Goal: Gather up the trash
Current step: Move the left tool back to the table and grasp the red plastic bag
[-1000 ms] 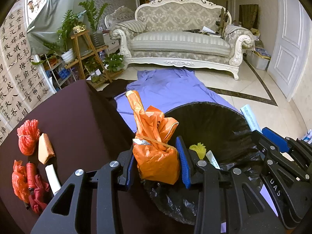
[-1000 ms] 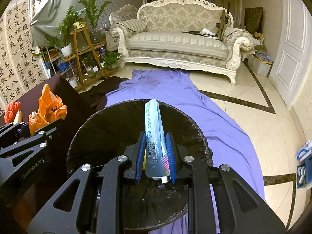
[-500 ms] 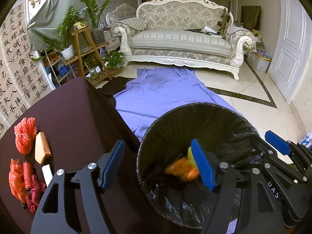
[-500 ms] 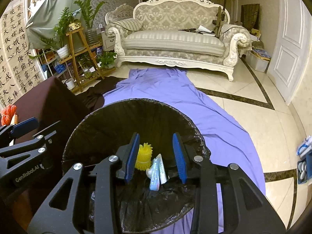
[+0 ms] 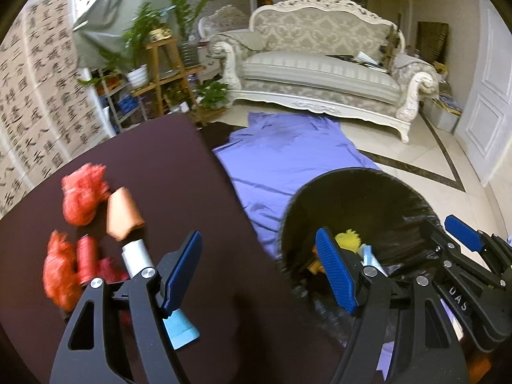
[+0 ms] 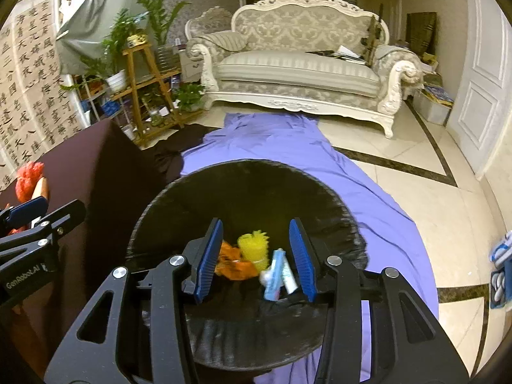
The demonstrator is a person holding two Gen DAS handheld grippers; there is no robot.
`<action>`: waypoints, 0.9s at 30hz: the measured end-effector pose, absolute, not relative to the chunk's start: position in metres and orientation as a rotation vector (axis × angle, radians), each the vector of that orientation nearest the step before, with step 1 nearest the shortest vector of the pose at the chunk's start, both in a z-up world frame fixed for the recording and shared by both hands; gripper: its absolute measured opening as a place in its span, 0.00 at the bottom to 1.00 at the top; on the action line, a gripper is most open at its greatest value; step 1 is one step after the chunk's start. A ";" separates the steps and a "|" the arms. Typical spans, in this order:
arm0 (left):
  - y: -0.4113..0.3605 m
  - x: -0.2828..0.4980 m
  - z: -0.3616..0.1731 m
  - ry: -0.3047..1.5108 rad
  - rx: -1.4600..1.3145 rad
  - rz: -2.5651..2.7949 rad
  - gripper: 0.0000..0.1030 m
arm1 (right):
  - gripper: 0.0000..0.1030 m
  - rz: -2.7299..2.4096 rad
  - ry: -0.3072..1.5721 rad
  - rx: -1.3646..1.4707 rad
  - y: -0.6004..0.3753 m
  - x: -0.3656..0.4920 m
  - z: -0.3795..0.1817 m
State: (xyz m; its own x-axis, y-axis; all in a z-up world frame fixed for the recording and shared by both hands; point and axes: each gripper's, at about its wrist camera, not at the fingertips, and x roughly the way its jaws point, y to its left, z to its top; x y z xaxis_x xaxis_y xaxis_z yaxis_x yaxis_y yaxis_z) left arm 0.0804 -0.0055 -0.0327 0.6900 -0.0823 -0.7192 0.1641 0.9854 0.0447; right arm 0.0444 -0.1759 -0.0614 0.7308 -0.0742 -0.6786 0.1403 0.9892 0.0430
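Note:
A black-lined trash bin [image 6: 243, 172] stands on the floor beside the dark brown table [image 5: 160, 166]. In it lie an orange bag [image 6: 233, 264], a yellow scrubber [image 6: 252, 248] and a blue-white tube [image 6: 276, 268]. My right gripper [image 6: 256, 243] hovers over the bin, its jaws opening, with nothing pressed between them. My left gripper [image 5: 257, 252] is open and empty over the table's edge. On the table to its left lie red net bundles [image 5: 81, 198], a tan cone [image 5: 123, 212], a white cylinder [image 5: 136, 256], a red thread spool [image 5: 86, 256] and a light-blue piece [image 5: 180, 326].
A purple cloth [image 5: 288, 153] is spread on the tiled floor under the bin. Behind it stands a cream sofa [image 5: 320, 73], with a wooden plant stand [image 5: 163, 73] at the left and a white door [image 5: 489, 96] at the right.
The left gripper opened, the orange bag fell into the bin, and the gripper swung left toward the table. The right gripper opened and the tube dropped into the bin.

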 end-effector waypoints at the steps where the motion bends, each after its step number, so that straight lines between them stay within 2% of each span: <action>1: 0.001 0.078 -0.033 0.800 0.103 -0.124 0.69 | 0.41 -0.105 0.743 0.089 -0.170 0.043 -0.061; 15: 0.094 0.045 -0.022 0.784 0.013 0.056 0.69 | 0.41 0.076 0.739 0.015 -0.083 0.037 -0.049; 23: 0.141 0.053 -0.026 0.785 -0.030 0.130 0.69 | 0.42 0.142 0.741 -0.031 -0.045 0.037 -0.046; 27: 0.149 0.061 -0.032 0.816 -0.043 0.100 0.55 | 0.42 0.154 0.744 -0.042 -0.036 0.037 -0.046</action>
